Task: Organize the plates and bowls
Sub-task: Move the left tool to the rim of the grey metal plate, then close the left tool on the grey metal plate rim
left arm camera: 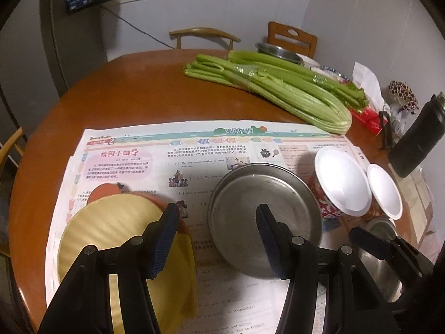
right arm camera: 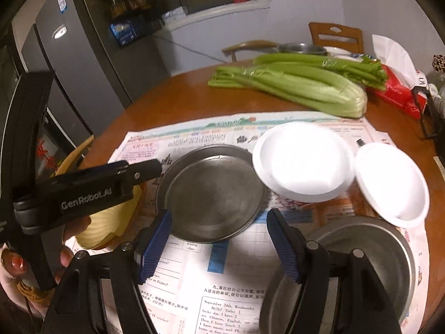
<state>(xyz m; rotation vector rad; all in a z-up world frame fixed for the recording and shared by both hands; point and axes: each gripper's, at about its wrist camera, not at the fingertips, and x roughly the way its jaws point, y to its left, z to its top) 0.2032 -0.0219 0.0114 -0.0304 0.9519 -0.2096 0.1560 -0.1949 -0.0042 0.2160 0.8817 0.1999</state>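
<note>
Both jaws open, nothing held: steel plate (right arm camera: 212, 192) sits mid-newspaper (right arm camera: 194, 292), yellow plate (left arm camera: 122, 239) left of it, white bowls (right arm camera: 303, 161) right; left gripper (left arm camera: 218, 240) should probably pinch one rim squarely, lift flat, then stack.

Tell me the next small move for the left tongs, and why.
Probably lower the open left tongs so one finger slips over the near rim of the yellow plate. They hold nothing, the plate lies right under the left finger, and the metal plate beside it could take it.
</note>
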